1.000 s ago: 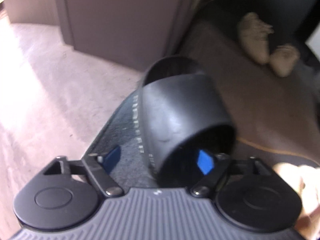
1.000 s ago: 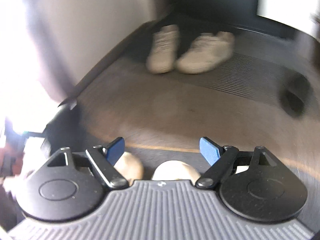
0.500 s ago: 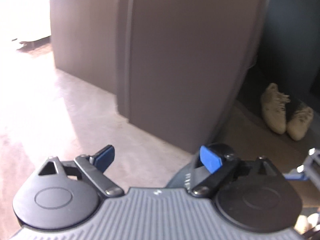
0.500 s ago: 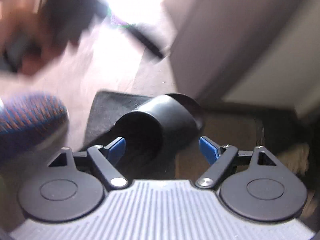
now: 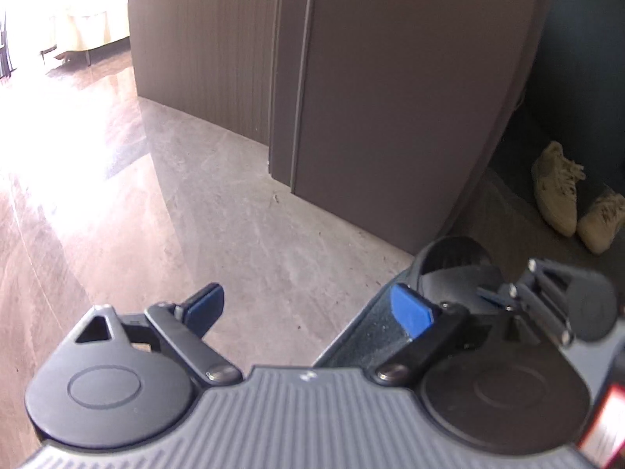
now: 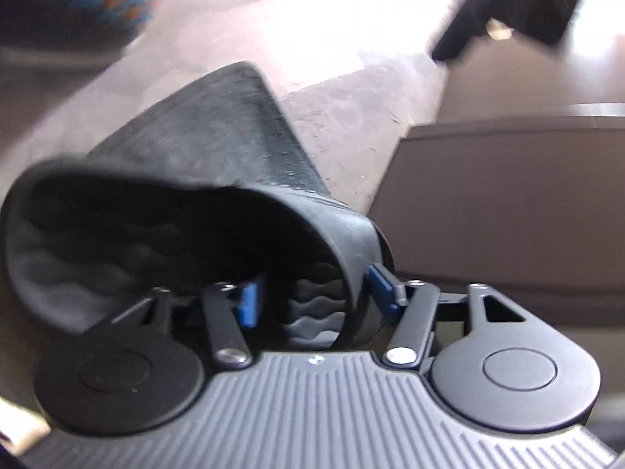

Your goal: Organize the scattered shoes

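Right tool (image 6: 312, 293) now astride slide strap (image 6: 343, 242)

Domestic entryway. A polished stone-look floor (image 5: 218, 203) reflects strong daylight from the far left. A tall dark-brown cabinet (image 5: 390, 90) with vertical panel seams stands on it, its base meeting the floor. To the cabinet's right, a shaded recess holds a brown mat (image 5: 504, 211) bearing a pair of beige lace-up sneakers (image 5: 574, 199) set side by side. A black slide sandal (image 6: 187, 211) lies at floor level near the cabinet.
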`<action>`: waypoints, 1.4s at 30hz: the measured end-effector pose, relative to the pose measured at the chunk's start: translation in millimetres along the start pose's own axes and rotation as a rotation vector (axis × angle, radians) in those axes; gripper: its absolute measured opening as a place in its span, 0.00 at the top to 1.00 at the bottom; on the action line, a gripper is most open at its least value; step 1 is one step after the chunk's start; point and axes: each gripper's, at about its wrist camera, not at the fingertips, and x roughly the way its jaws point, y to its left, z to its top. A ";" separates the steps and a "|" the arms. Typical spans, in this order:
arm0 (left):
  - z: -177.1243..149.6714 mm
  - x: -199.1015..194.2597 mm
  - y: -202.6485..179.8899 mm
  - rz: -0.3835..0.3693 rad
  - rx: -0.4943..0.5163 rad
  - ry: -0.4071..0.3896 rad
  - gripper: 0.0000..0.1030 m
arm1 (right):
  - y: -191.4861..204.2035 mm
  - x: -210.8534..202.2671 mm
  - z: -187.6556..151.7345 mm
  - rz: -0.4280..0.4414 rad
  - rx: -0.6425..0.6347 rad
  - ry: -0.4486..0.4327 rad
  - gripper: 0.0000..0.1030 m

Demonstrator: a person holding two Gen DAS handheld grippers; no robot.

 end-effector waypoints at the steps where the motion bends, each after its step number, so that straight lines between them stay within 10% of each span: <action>1: 1.8 0.3 -1.3 0.000 -0.004 -0.002 0.09 | -5.7 0.7 1.7 0.015 0.053 0.006 0.54; 10: 14.4 -9.1 -5.4 -0.017 -0.053 -0.045 0.09 | -82.2 -3.6 -0.1 0.142 0.613 0.074 0.72; 27: 21.0 -14.0 -14.9 -0.061 -0.036 -0.053 0.09 | -66.3 -12.8 -9.5 0.105 0.649 0.227 0.81; 42: 28.2 -19.4 -21.0 -0.107 -0.003 -0.051 0.09 | -56.1 -18.9 3.3 0.032 0.676 0.195 0.80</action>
